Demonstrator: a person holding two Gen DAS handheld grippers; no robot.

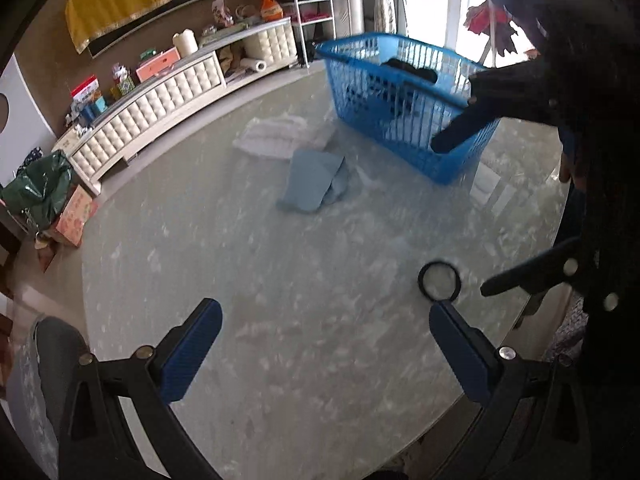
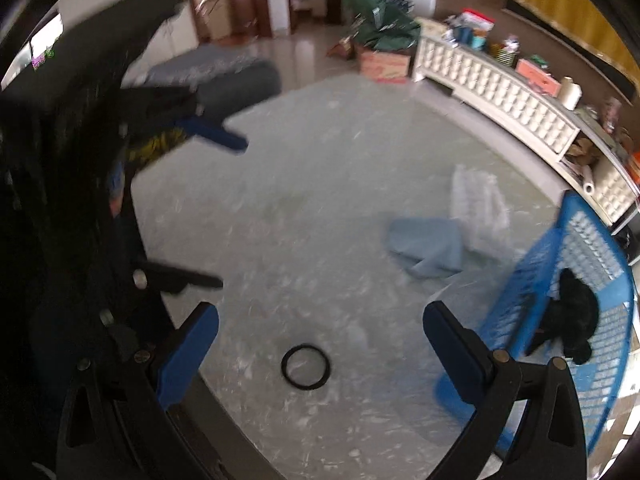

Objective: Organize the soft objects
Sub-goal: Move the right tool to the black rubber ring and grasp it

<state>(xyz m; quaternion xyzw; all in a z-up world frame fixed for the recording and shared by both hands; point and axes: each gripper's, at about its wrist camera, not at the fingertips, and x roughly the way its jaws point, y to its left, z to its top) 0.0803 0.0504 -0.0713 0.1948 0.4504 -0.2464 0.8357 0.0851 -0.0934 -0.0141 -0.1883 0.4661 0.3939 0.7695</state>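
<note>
We've got both the left gripper [image 1: 326, 350] and right gripper [image 2: 320, 354] spread wide, holding nothing; blue cloth [image 1: 314, 184] mid-table [image 1: 280, 360], basket [image 1: 400, 100] at the far edge.

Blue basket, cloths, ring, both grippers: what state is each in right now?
Blue basket: upright on table, dark garment inside.
Light blue cloth: crumpled on table, outside basket.
White cloth: lying flat beside the blue one.
Black ring: flat on table.
Left gripper: open, empty.
Right gripper: open, empty.
</note>
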